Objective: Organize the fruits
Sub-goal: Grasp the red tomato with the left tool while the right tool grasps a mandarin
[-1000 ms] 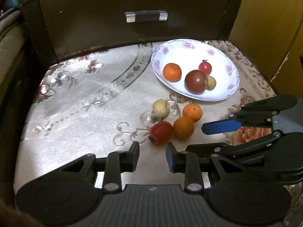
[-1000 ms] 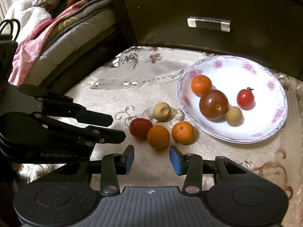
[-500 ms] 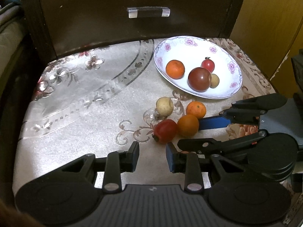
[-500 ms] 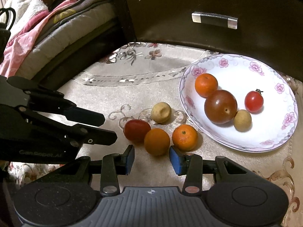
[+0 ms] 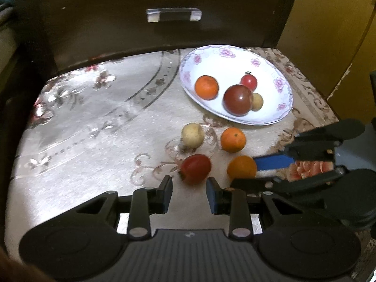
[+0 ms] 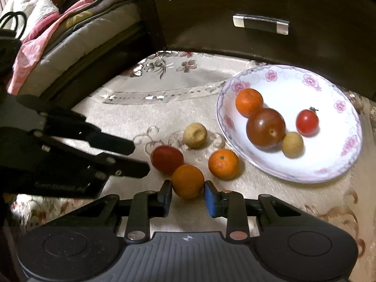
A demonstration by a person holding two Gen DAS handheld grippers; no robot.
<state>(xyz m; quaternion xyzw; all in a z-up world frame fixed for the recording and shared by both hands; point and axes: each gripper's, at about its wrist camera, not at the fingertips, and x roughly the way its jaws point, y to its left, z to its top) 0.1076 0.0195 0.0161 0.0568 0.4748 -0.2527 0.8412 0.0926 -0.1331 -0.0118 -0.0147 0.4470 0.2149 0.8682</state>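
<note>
Four fruits loose on the cream, flower-patterned desk, four more already in the white oval plate with pink flowers. Nearest of the loose ones: smooth round orange fruit, dead ahead of the right tool and sitting between its blue pads. Jaws just closing, both pads now against the fruit's sides, so gripped by the look of it, not yet lifted off the desk. Round, so no long axis to line up with. Plate ahead and to the right of that grip, well apart, with a stem-marked orange mandarin lying between. Judged next: up, then over the mandarin to the plate.

Left tool narrowly parted, holding nothing; glossy red oval tomato just beyond its tips, long side across them. Pale tan round fruit farther off.

Small grey lettering on the left tool's side, too blurred to read.
</note>
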